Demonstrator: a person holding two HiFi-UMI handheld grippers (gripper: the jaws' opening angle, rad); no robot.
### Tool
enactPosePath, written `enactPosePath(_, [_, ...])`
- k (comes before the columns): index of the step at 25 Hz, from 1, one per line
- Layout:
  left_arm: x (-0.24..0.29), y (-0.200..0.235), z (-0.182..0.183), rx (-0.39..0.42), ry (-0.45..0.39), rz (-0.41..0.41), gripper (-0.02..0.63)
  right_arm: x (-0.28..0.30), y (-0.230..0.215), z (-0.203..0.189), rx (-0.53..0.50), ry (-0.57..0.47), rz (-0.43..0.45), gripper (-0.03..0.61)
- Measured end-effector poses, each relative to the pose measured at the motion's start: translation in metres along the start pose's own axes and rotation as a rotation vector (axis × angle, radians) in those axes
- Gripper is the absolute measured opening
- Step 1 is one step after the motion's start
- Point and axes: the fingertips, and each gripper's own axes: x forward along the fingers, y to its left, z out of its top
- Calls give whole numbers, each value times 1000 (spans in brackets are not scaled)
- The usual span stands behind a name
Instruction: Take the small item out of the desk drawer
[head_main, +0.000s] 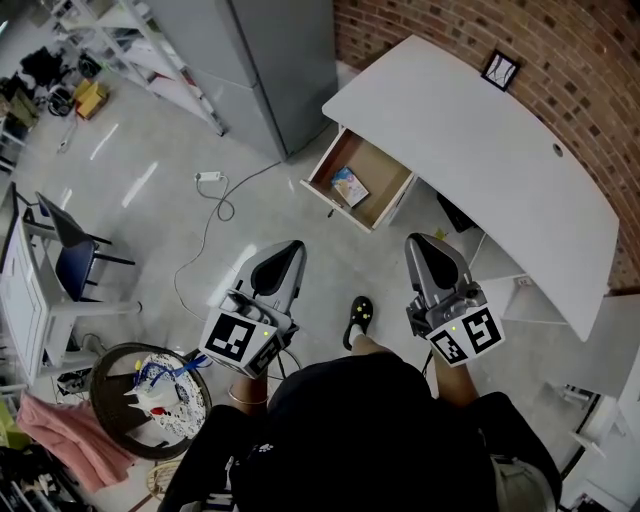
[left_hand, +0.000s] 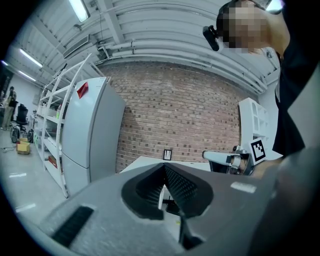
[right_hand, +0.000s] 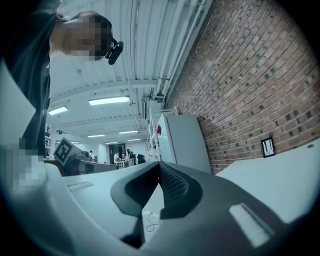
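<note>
In the head view a white desk (head_main: 480, 140) stands against the brick wall, and its wooden drawer (head_main: 325, 165) is pulled open toward me. A small colourful item (head_main: 350, 186) lies flat inside the drawer. My left gripper (head_main: 290, 247) is shut and empty, held in the air short of the drawer and to its left. The right gripper (head_main: 420, 243) is shut too, with nothing in it, close to the drawer's right corner. In the left gripper view the left gripper (left_hand: 164, 167) points level at the desk (left_hand: 150, 162). In the right gripper view the right gripper (right_hand: 160, 165) aims past the desk (right_hand: 280, 175).
A grey cabinet (head_main: 275, 60) stands left of the desk. A white cable with a plug (head_main: 210, 178) lies on the floor. A blue chair (head_main: 70, 250) and a round basket (head_main: 140, 400) are at the left. My foot (head_main: 360, 318) is on the floor between the grippers.
</note>
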Motion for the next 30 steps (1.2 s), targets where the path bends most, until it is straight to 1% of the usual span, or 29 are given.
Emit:
enactPosePath(4, [13,3,4,11,5,13,-2,4,-16,1,9,-4,-3,11])
enactPosePath(18, [56,16,8,38,12,76,-2,30,-64,6,26,-17,47,11])
enactPosePath(24, [76,10,12,59,17,82,-2,31,-86,7,30,-23,44,11])
enactPosePath(30, [82,15,6,54,30,86,-2,30,-95,4,33,-25,28,11])
